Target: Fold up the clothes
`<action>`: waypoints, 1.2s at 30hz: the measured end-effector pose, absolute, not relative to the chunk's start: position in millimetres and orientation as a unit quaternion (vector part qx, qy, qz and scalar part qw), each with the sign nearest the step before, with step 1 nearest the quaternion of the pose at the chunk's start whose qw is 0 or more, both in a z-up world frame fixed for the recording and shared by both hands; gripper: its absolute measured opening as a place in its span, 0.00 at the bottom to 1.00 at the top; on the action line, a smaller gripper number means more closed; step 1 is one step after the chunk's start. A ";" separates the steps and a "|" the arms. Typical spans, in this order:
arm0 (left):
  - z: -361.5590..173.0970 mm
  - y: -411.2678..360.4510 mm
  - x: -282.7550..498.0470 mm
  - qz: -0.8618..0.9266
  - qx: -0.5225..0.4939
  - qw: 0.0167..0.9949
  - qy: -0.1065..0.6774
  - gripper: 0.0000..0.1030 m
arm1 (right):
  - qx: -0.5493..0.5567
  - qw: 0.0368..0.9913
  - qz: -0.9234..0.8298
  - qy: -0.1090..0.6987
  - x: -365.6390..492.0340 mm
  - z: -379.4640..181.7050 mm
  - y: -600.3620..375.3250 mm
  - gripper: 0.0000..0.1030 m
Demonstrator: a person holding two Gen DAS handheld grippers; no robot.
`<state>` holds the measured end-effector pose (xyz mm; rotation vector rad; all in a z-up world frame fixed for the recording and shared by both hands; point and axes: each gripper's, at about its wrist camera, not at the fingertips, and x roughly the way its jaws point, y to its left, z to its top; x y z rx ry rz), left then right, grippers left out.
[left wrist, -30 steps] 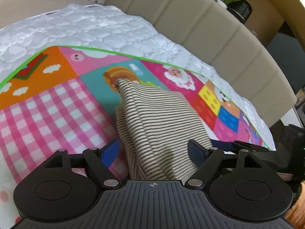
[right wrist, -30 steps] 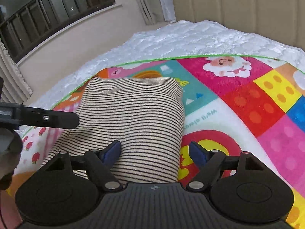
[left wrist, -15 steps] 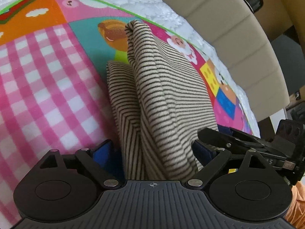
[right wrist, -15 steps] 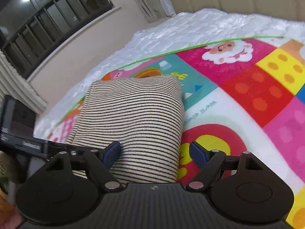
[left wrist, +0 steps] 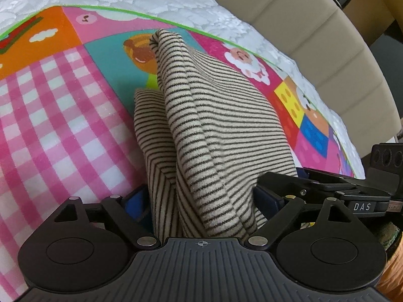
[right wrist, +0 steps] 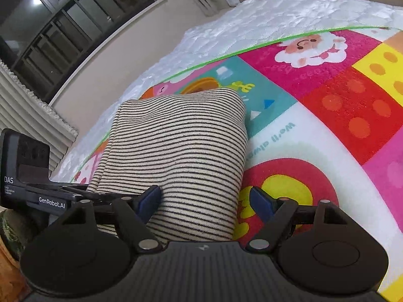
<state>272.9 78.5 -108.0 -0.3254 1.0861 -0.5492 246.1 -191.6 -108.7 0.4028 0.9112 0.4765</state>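
Striped garment (left wrist: 216, 136) bunched up on the play mat (left wrist: 63, 115), both grippers at its near end.

Compared with a second earlier, the left gripper (left wrist: 201, 201) had dropped closer, so the cloth now stood as a ridge between its closing jaws; I could not tell whether the pads pressed it. The right gripper (right wrist: 205, 198) (jaws also closing) straddled the near-right edge, its right pad clear of the fabric. The fold looked nearly finished. The garment's long axis ran from the near edge of the bed towards the headboard (left wrist: 314, 37).
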 end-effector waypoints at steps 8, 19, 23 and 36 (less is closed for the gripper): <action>-109.6 80.7 274.4 -0.260 -0.170 0.807 0.503 0.80 | 0.207 0.845 0.231 0.435 252.4 -108.6 -188.5 0.64; -85.4 126.7 276.9 -0.228 -0.206 0.840 0.447 0.68 | 0.240 0.833 0.279 0.414 297.0 -91.8 -141.7 0.61; -72.7 168.7 281.8 -0.183 -0.238 0.858 0.417 0.68 | 0.197 0.842 0.321 0.386 329.3 -75.3 -93.8 0.61; -31.5 222.9 292.7 -0.099 -0.210 0.915 0.331 0.70 | 0.074 0.888 0.277 0.360 343.9 -84.0 -68.8 0.83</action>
